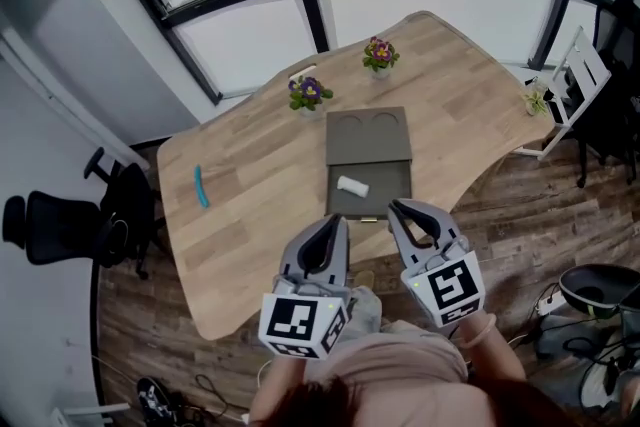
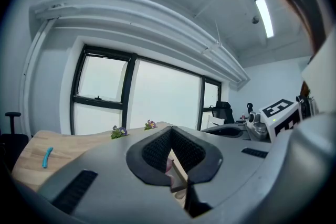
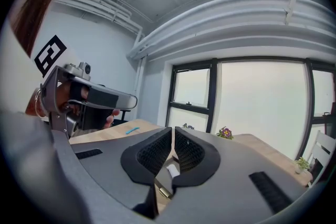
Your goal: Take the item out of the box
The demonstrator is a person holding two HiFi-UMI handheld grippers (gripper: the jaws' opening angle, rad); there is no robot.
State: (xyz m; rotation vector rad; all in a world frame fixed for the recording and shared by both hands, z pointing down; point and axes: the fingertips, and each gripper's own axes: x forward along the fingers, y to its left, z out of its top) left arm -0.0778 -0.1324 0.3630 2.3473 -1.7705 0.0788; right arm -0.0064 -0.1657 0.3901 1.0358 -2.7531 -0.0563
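The reach toward the item is judged to be the step in hand, and nothing has been lifted yet. In the head view an open, flat, dark grey box (image 1: 369, 150) is seen on the pale wooden table (image 1: 250, 205). Its lid is folded back at twelve o'clock and its tray lies nearer the person. The small white cylinder (image 1: 352, 185) lies in that tray, toward nine o'clock of the tray's middle, and is touched by neither tool. The left gripper (image 1: 342, 221) and the right gripper (image 1: 393, 206) are held at six o'clock of the box, around its near edge, with their tips pointed at it. Both pairs of jaws are pressed together, and nothing is pinched between them.

For the next move, one pair of jaws would need to be spread, carried over the tray and lowered astride the cylinder. A grip across its short width is advised, since a round body is likely to roll.

Only the head view gives the whole layout. A teal stick-shaped object (image 1: 201, 186) is seen at nine o'clock of the box, and a pot of purple flowers (image 1: 308, 93) at eleven. In the right gripper view the cylinder is glimpsed through the gap under the closed pads. In the left gripper view only an edge of the box is made out there. Each gripper view also catches the other gripper at its side.
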